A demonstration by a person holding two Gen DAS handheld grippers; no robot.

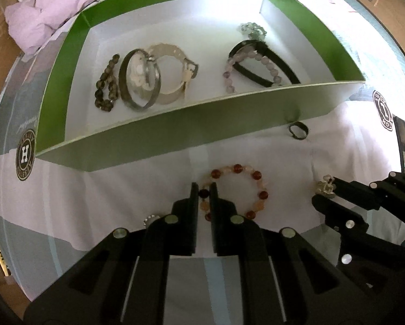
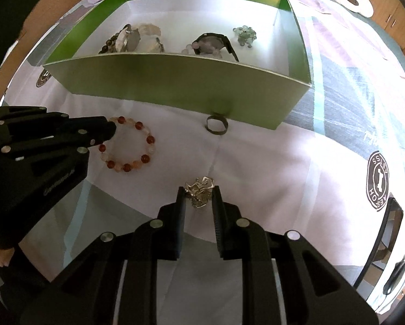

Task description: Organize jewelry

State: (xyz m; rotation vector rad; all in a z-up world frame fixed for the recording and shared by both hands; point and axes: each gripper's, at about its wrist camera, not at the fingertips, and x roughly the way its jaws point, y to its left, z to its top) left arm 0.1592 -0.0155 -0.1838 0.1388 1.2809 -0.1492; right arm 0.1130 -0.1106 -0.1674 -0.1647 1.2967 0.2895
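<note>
A bracelet of red and pale beads lies on the white cloth. My left gripper is shut on its near-left beads. A small tangled silver ornament sits between the fingers of my right gripper, which is shut on it. Behind them stands a green box with a white inside. It holds a dark bead bracelet, a metal bangle, a pale watch, a lilac bead bracelet, a black band and a cluster of green beads.
A dark ring lies on the cloth right against the box's front wall. A small sparkly round piece peeks out left of my left gripper. Lilac bedding is bunched behind the box. A dark-framed object sits at the right edge.
</note>
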